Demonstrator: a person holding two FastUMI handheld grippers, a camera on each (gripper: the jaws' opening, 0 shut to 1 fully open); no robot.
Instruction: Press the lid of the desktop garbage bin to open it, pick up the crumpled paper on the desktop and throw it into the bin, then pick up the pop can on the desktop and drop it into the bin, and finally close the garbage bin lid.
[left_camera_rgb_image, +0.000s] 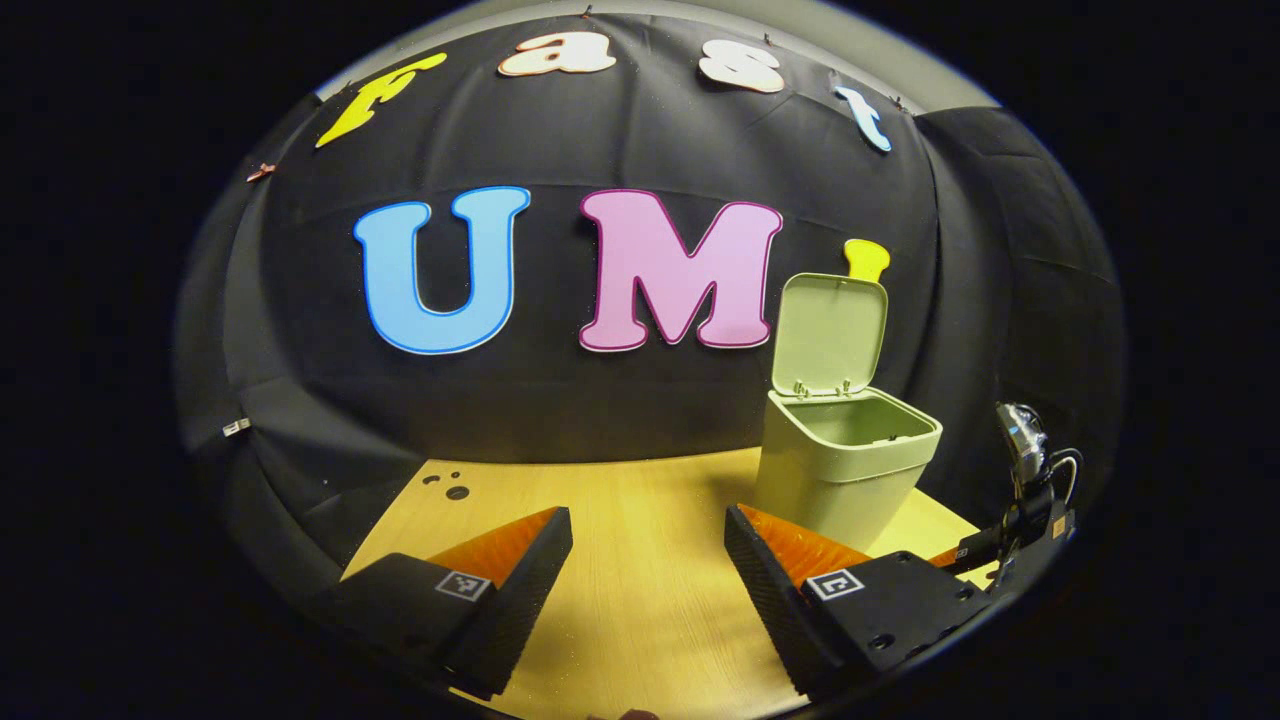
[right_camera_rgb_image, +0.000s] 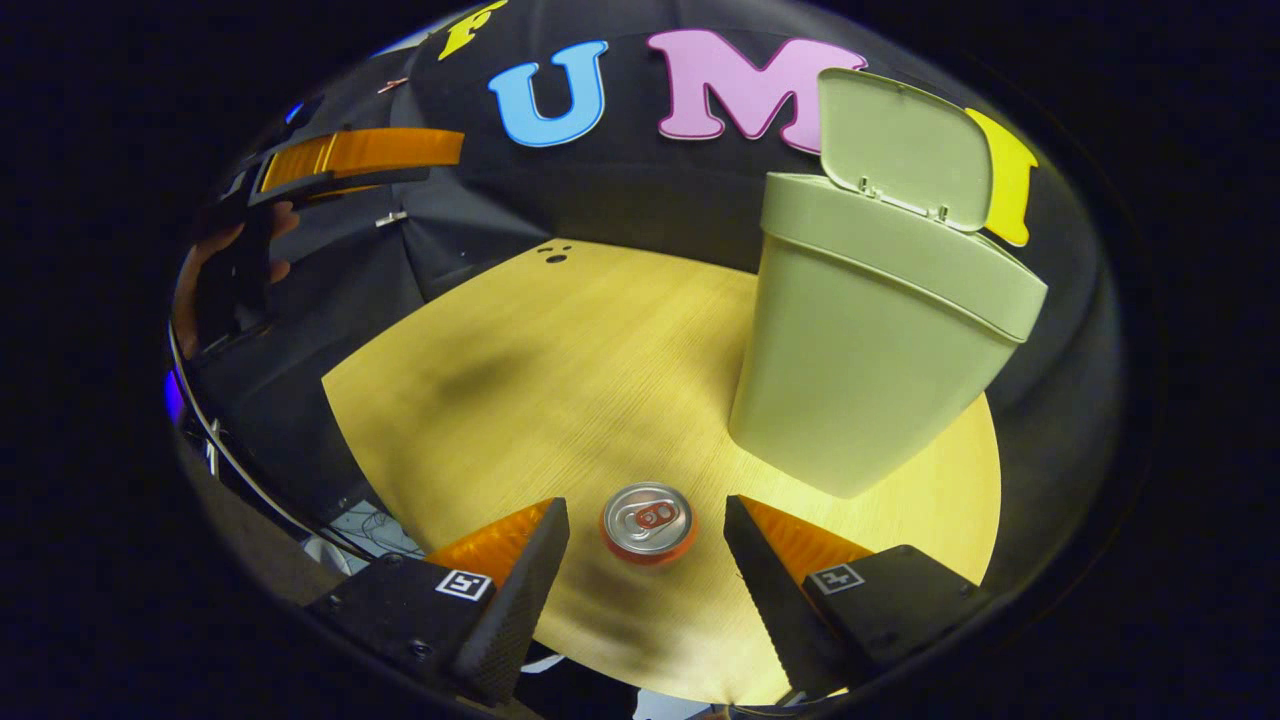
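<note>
The pale green bin (left_camera_rgb_image: 845, 465) stands on the wooden table at the right of the left gripper view, its lid (left_camera_rgb_image: 830, 335) up. My left gripper (left_camera_rgb_image: 648, 525) hovers open over bare wood, left of the bin. In the right gripper view the bin (right_camera_rgb_image: 870, 330) rises close ahead at the right, with its lid (right_camera_rgb_image: 905, 145) tilted back. A pop can (right_camera_rgb_image: 648, 522) stands upright below, silver top facing me. My right gripper (right_camera_rgb_image: 646, 515) is open and straddles the can, with a gap on each side.
The other gripper (right_camera_rgb_image: 345, 160), held by a hand (right_camera_rgb_image: 225, 275), shows at the upper left of the right gripper view. Dark holes (right_camera_rgb_image: 555, 255) mark the table's far edge. The right gripper's body (left_camera_rgb_image: 1030, 480) sits at the right rim of the left gripper view.
</note>
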